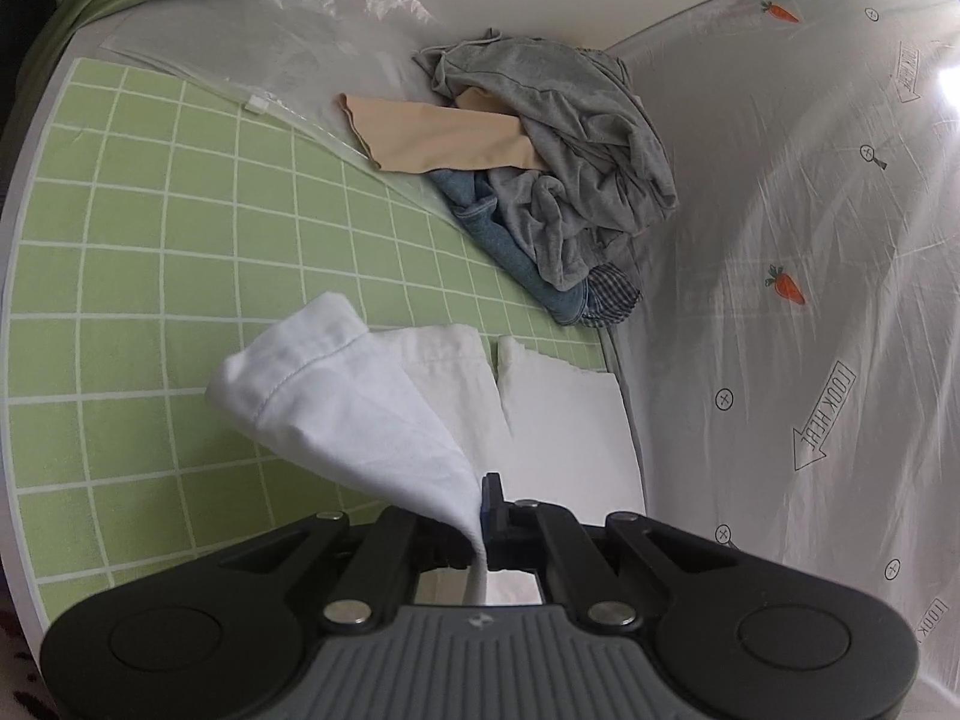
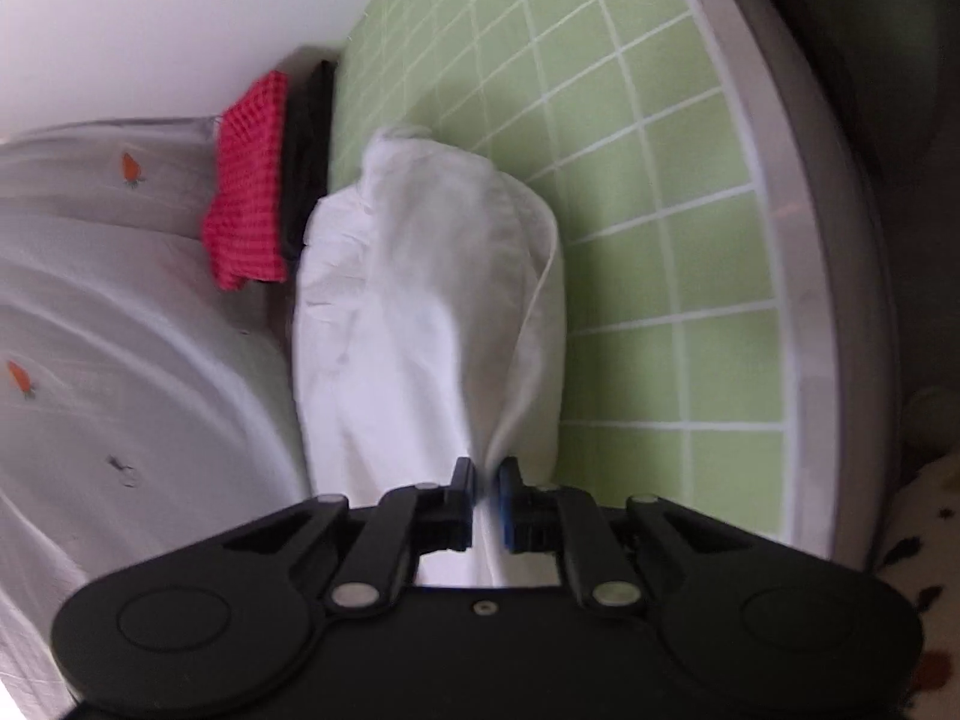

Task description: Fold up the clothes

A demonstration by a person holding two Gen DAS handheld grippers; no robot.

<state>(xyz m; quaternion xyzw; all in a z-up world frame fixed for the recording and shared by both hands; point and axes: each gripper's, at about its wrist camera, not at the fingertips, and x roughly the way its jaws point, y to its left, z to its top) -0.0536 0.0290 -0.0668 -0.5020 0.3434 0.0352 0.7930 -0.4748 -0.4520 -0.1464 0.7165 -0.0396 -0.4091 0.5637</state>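
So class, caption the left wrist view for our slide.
Left gripper pinches white garment above green grid mat, unfolded pile beyond.

White garment (image 1: 360, 414): thin matt woven cloth, stitched hem, creased. Green grid mat (image 1: 150, 252): smooth, matt. Beyond the mat, clothes pile (image 1: 564, 180): grey soft knit, blue denim, smooth beige fabric. Clear plastic bag (image 1: 270, 42): glossy, crinkled. Carrot-print sheet (image 1: 780, 240): shiny film-like sheen. Left gripper (image 1: 483, 516): matt black plastic, bright metal pivots. Red checked cloth (image 2: 252, 192) beside the mat: textured weave.
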